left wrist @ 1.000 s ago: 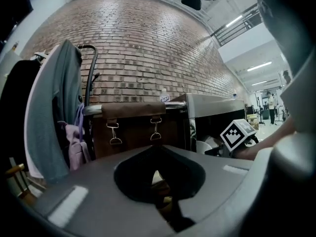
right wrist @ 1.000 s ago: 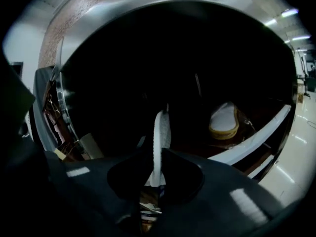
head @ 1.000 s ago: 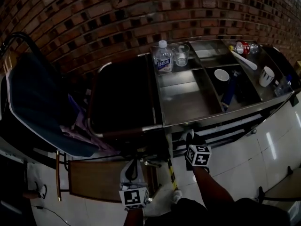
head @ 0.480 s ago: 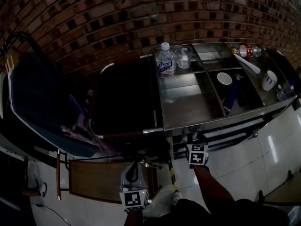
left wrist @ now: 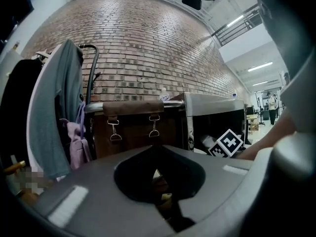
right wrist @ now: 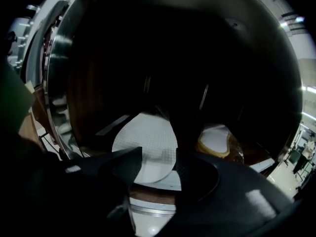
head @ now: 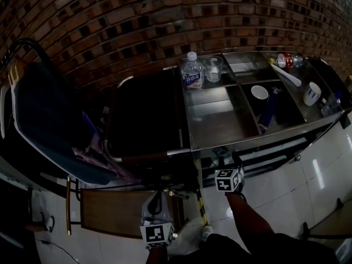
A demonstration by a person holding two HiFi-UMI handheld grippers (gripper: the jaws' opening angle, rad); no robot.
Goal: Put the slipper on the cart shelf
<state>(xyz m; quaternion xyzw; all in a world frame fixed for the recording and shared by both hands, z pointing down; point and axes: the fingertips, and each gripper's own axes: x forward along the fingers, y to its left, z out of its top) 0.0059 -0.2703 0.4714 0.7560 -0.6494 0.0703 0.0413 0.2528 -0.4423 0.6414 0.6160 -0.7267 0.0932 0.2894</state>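
Two slippers on the steel cart's dark lower shelf (right wrist: 164, 185): white flat-soled slipper (right wrist: 148, 142) right at the lip, tan-rimmed white slipper (right wrist: 216, 142) beside it. Right gripper (right wrist: 159, 154) just opened, jaws spread, pads off the sole; risk of dragging it off while backing out. Left gripper (left wrist: 158, 147) clenched, empty. Divided steel top tray (head: 220, 120) holding clear water bottle (head: 191, 73), glass tumbler (head: 213, 67), white cup (head: 259, 91).

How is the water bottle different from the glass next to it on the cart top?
The water bottle is taller than the glass. The bottle has a white cap on top; the glass is open. The bottle wears a blue-and-white label; the glass is plain. Both are see-through, stand upright, and sit side by side in the same back compartment of the steel cart top.
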